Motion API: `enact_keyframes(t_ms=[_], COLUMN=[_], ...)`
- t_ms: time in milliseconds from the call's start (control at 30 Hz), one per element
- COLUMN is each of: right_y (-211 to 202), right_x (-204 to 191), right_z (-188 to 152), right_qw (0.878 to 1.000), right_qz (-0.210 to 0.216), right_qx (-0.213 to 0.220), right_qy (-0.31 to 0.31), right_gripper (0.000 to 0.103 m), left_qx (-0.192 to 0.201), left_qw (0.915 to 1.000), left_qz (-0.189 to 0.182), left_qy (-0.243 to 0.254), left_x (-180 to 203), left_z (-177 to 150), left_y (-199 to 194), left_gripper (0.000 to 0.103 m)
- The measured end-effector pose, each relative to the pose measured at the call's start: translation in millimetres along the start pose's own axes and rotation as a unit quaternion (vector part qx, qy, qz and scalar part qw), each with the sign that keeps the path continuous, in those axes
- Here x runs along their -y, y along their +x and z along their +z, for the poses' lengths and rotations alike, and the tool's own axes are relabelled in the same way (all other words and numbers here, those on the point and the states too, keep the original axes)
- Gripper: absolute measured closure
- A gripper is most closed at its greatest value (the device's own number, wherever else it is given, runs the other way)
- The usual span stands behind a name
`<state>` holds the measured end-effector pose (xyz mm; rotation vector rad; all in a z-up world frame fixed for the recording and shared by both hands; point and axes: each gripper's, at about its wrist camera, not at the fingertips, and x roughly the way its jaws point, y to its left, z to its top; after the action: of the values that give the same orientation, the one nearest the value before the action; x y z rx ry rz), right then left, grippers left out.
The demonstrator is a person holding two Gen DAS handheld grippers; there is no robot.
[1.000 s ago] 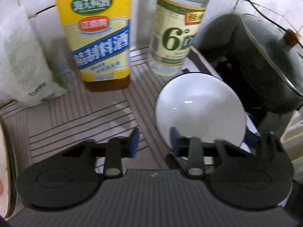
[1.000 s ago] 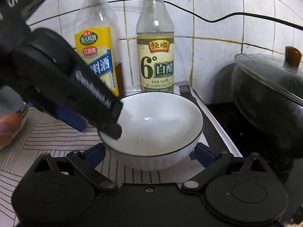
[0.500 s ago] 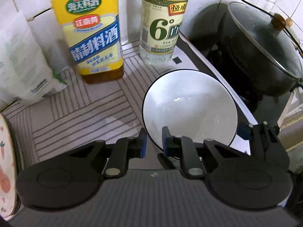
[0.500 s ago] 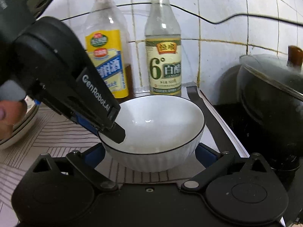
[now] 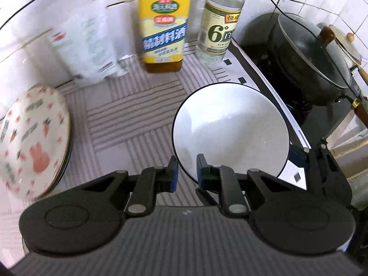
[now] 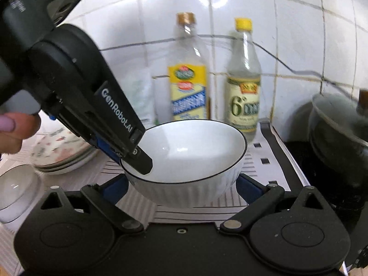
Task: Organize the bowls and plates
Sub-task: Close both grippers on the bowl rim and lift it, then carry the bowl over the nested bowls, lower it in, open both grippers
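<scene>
A white bowl with a thin black rim (image 5: 232, 126) (image 6: 195, 154) is held above the striped mat. My left gripper (image 5: 186, 173) is shut on the bowl's near-left rim, one finger inside and one outside. My right gripper (image 6: 181, 188) clasps the bowl's outer wall from both sides, its blue pads against the ribbed wall. The left gripper's body (image 6: 76, 92) fills the upper left of the right wrist view. A stack of plates with a carrot and rabbit print (image 5: 32, 142) (image 6: 62, 147) sits at the left.
A yellow-labelled cooking wine bottle (image 5: 163, 32) and a vinegar bottle (image 5: 218, 30) stand by the tiled wall. A black lidded pot (image 5: 306, 59) sits on the stove at right. A white bag (image 5: 87, 46) leans on the wall. A clear glass bowl (image 6: 16, 191) lies at the left.
The left gripper has closed on the bowl's rim. Both grippers and the bowl have risen and drawn back from the bottles, and the plate stack has come into view.
</scene>
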<state>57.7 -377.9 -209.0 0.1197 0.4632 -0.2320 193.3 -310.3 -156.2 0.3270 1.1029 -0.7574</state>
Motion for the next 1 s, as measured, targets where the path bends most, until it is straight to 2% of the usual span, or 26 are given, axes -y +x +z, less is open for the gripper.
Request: enact_keyframes(t_ms=[233,500,633,800,1000], right_y=[-36,-67,-76,-81,-81], right_x=[-23,-46,-60,-87,-108], right_z=[-3,-9,-10,-11,-6], right_qw=[0.999,0.995,0.992,0.984,0.976], right_qz=[0.03,0.092,0.118,0.151,0.196], right_qx=[0.009,0.006,0.006,0.004,0.014], right_qy=[-0.018,-0.035,-0.045,-0.096,-0.096], right_gripper=[0.001,0.001,0.001,0.001,0.001], left_qx=[0.006,0.01,0.016,0.025,0.035], left_qw=[0.9994,0.997,0.9943,0.9895,0.9836], left_qz=[0.03,0.06,0.08,0.114,0.136], left_qy=[-0.017,-0.047,-0.069,-0.085,-0.113], left_x=[-2,-9,-19,-34,-62], left_z=[-38,-83,-103,-122,-137], left_y=[-35,-67,-84,-100,-119], left_gripper=[0.088,0.088,0.088,0.088,0.088])
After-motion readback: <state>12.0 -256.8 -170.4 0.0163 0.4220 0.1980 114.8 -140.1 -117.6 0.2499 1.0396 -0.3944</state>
